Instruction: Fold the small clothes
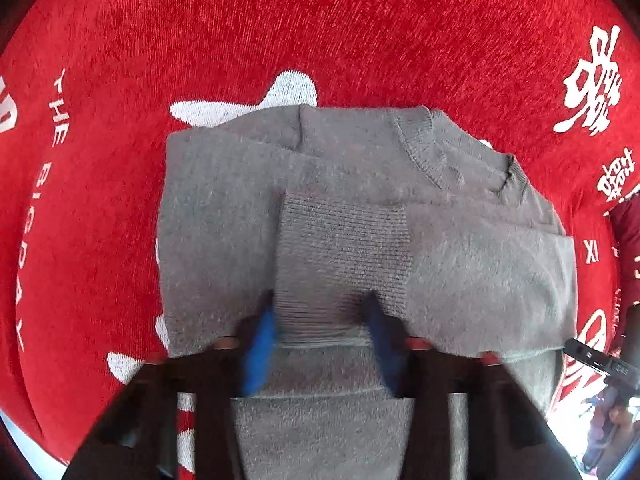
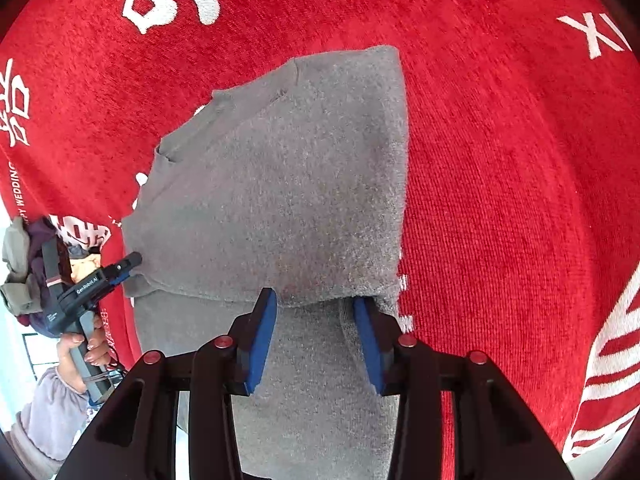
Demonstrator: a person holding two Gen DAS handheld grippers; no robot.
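A small grey knitted sweater lies folded on a red cloth; its ribbed collar points to the far right. A ribbed cuff lies on top, reaching in between the blue pads of my left gripper, which stands open over it. In the right wrist view the sweater is folded over itself. My right gripper is open with the folded edge lying between its blue fingers. The left gripper shows at the sweater's left edge, held by a hand.
The red cloth with white lettering and characters covers the whole surface. A bundle of other clothes sits at the far left of the right wrist view. The right gripper's tip shows at the right edge.
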